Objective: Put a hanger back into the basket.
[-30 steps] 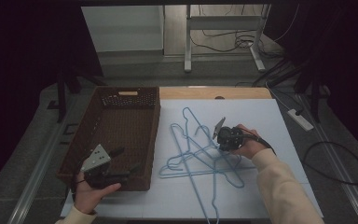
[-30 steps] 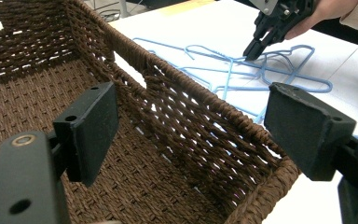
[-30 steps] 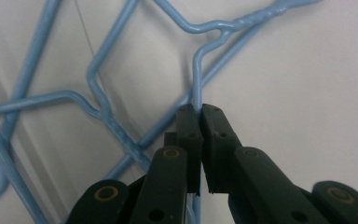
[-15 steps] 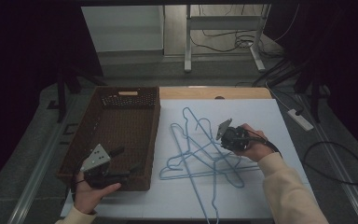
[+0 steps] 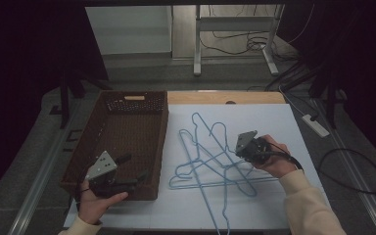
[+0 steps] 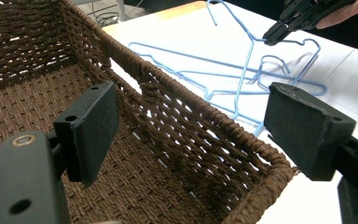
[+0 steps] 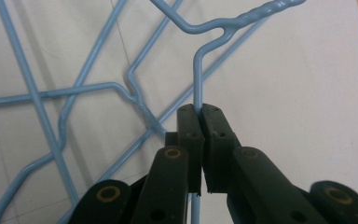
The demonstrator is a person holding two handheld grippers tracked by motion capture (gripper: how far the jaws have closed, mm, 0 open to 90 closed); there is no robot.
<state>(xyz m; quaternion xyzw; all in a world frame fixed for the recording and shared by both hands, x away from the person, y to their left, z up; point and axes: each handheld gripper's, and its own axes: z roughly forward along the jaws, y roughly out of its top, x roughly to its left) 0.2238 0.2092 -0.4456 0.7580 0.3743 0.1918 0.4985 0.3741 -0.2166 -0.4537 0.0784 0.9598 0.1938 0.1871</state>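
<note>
Several light blue wire hangers (image 5: 210,164) lie tangled on the white sheet (image 5: 274,117). My right gripper (image 5: 239,151) is over the right side of the pile, shut on the wire of one blue hanger (image 7: 196,79) just below its twisted neck. In the right gripper view the two jaws (image 7: 198,109) pinch that wire between them. In the left gripper view the held hanger (image 6: 242,79) rises at a slant under the right gripper (image 6: 271,36). My left gripper (image 5: 134,167) is open and holds nothing. It hangs over the near right corner of the brown wicker basket (image 5: 164,132).
The basket's rim (image 6: 205,112) runs between my left jaws and the hangers. A strip of bare wood (image 5: 225,97) borders the sheet at the far side. On the floor at the right lie a power strip (image 5: 316,125) and cables (image 5: 352,171).
My right gripper has drifted a little to the right and upward, and the hanger it grips has lifted with it. The left gripper has stayed in place.
</note>
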